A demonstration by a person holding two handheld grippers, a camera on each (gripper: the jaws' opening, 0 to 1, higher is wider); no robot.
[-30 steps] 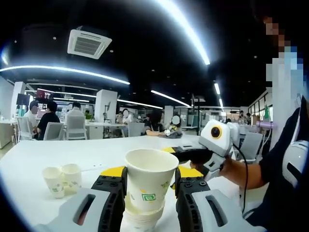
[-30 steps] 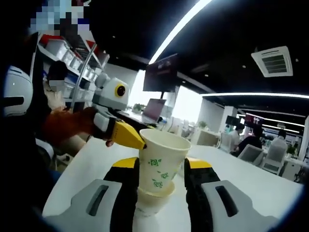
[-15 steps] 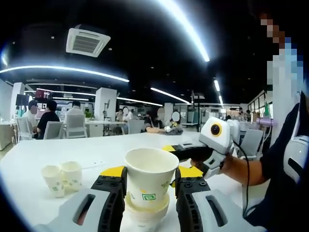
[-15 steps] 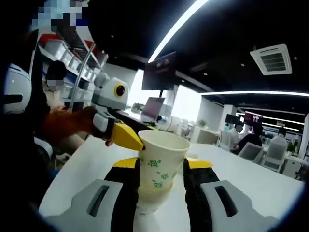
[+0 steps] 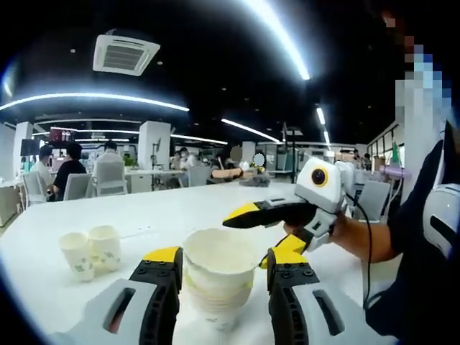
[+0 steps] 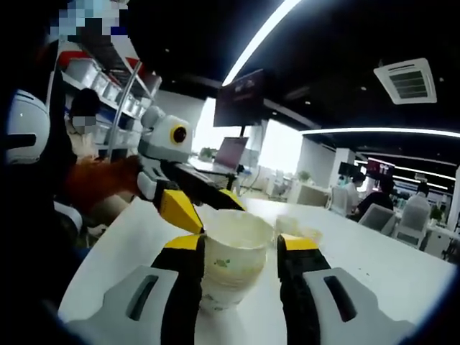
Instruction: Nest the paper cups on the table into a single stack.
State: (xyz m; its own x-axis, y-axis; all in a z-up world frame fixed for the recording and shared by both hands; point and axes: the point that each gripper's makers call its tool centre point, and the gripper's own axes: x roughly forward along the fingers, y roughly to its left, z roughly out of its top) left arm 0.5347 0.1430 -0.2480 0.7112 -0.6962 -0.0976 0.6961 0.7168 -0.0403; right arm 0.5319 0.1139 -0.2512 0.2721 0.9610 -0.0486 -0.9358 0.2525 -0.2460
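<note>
Stack of paper cups (image 5: 217,277) sits nested between my left gripper (image 5: 224,287) jaws, released; right gripper (image 6: 239,269) likewise loose. Two loose paper cups (image 5: 91,251) lower left remain.

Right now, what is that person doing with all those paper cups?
A person holds a two-jaw gripper in each hand and is nesting paper cups. A stack of cups stands on the white table, between the jaws of the left gripper and the right gripper. Both sets of jaws sit beside the stack. Two more cups wait farther along the table.
</note>
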